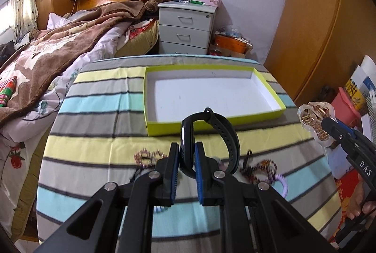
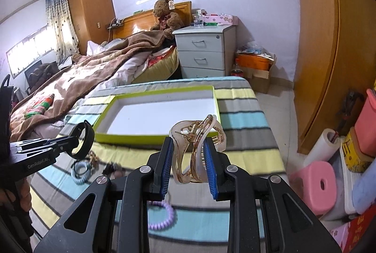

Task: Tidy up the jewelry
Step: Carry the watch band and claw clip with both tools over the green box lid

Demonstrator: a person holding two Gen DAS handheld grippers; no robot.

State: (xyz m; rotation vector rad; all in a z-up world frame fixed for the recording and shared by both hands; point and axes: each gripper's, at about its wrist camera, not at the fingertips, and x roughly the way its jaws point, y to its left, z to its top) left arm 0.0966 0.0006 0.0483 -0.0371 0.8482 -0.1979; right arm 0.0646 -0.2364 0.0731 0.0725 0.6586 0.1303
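Left gripper [image 1: 187,154]: closed on a black smartwatch [image 1: 188,145], pads clamped on the watch body, strap looping up and to the right. The watch is lifted off the striped tablecloth [image 1: 98,112], just short of the near wall of the tray. In the right wrist view the same gripper [image 2: 70,140] sits at far left with the watch [image 2: 81,142] held clear of the cloth.

Centre: shallow white tray with yellow-green rim [image 1: 216,122], flat on the cloth, nothing inside it.

On the cloth near the grippers: a beaded piece [image 1: 148,156], blurred, probably a bracelet; a dark beaded piece [image 1: 260,169]; a purple coil hair tie [image 2: 164,215]; a pale blue coil hair tie [image 2: 81,172].

Right gripper [image 2: 188,156]: closed on a translucent hair claw clip with gold teeth [image 2: 195,149], held above the cloth, near the tray's right corner. Also seen at the right edge of the left wrist view [image 1: 316,122].
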